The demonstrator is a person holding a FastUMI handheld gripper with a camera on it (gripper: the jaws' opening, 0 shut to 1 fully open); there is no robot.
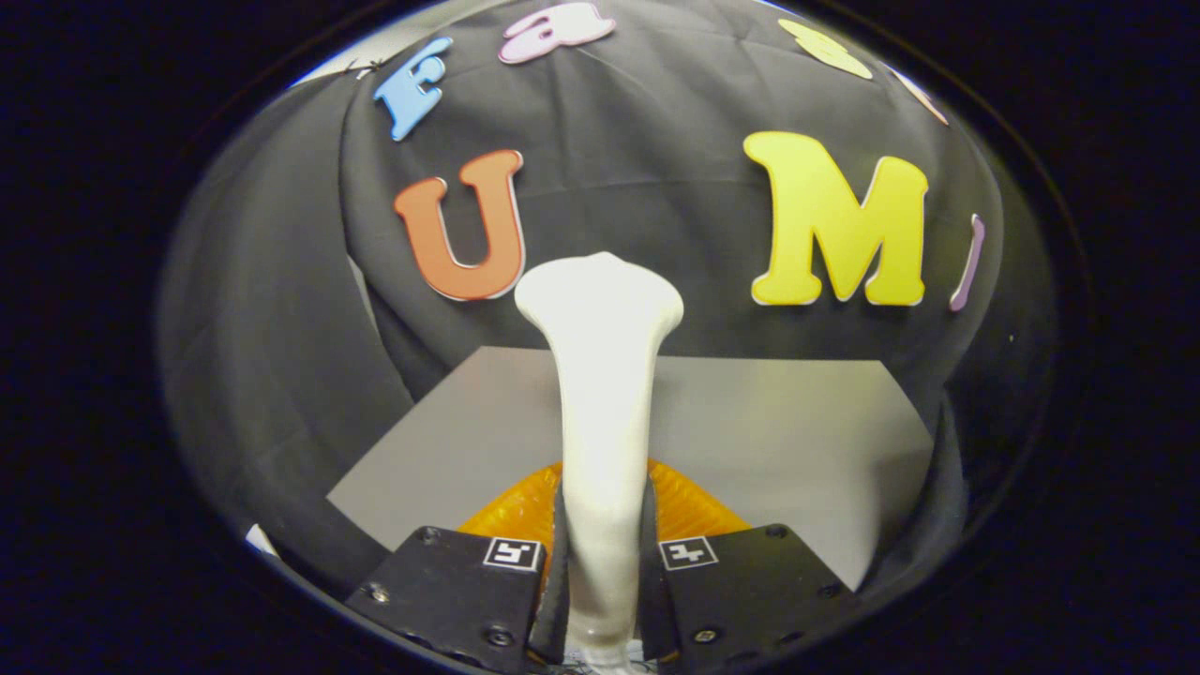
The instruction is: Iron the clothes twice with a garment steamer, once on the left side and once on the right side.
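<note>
A white garment steamer [600, 375] stands upright between the fingers of my gripper [602, 572], which is shut on its narrow handle. Its flared head rises ahead of the fingers, in front of the black cloth wall. Behind the handle, just past the fingertips, an orange ribbed part [689, 506] of the steamer shows on both sides. No garment can be made out.
A grey tabletop [778, 431] stretches beyond the fingers to the black cloth wall [647, 169], which also wraps round the table's left and right sides.
</note>
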